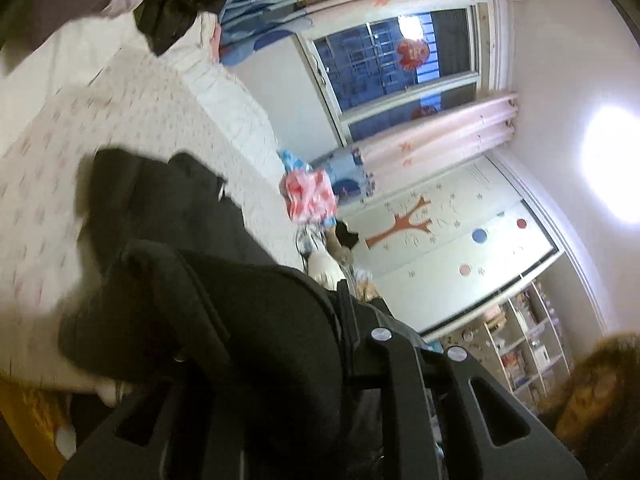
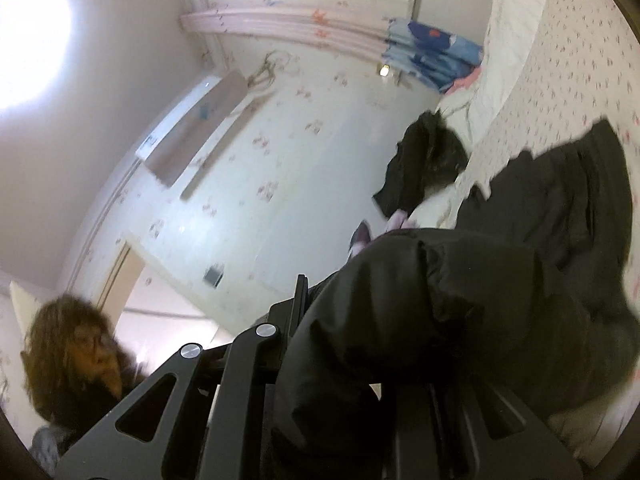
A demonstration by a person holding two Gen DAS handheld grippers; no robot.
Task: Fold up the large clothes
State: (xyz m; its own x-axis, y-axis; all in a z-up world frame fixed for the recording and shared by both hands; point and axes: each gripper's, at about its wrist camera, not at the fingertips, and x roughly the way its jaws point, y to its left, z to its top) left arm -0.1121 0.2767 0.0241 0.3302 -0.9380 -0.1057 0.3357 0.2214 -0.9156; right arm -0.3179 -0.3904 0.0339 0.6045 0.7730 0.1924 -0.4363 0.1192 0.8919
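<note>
While draped over a floral bed [image 1: 120, 120], one black coat [image 1: 224, 292]: left gripper [image 1: 340, 312] and right gripper [image 2: 316, 300] each clamped narrowly on its fabric.

I am finding no readable text anywhere. I am seeing only pictures, no words, on the wardrobe door [image 1: 452, 236].

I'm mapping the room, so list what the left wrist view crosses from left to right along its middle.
White floral-print bedsheet → black padded jacket → pink-and-red plastic bag → pink patterned curtain → bright round ceiling light.
</note>
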